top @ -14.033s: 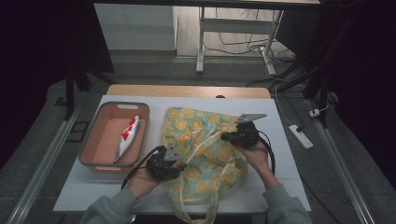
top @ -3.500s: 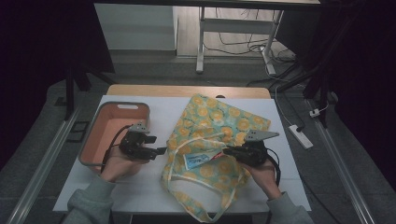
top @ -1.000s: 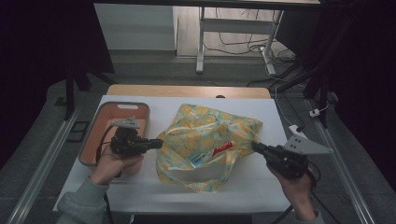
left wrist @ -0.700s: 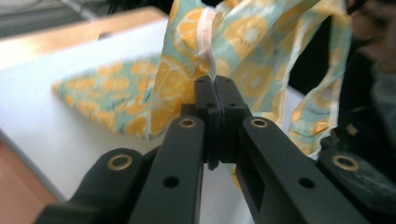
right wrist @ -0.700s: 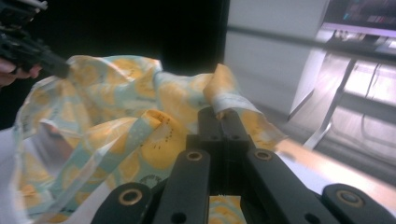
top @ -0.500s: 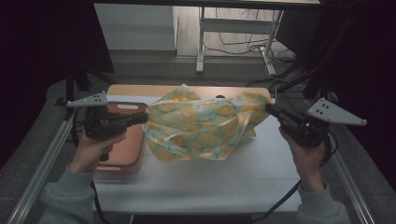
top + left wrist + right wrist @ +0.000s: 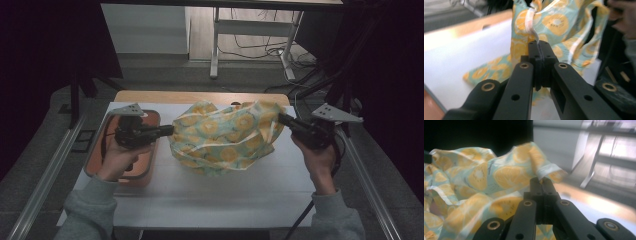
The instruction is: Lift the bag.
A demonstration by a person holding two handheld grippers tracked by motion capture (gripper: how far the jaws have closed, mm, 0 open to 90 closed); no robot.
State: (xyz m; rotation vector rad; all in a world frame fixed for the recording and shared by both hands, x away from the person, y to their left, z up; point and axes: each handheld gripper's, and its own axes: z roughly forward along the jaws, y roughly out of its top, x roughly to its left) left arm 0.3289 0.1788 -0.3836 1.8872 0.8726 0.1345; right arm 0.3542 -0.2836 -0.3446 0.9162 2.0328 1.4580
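Observation:
A cloth bag with a yellow lemon print on pale green hangs lifted above the white table, stretched between both grippers. My left gripper is shut on the bag's left edge; in the left gripper view its jaws pinch a pale strap of the bag. My right gripper is shut on the bag's right top edge, where the cloth bag bunches over the closed jaws. The bag's lower part sags onto the table.
An orange tray lies at the table's left, under my left hand. The wooden table edge runs along the back. A metal rail flanks the left side and another rail the right.
Both grippers have risen and spread apart, lifting the bag off the table and pulling it taut. The small packet seen earlier is now hidden inside the bag.

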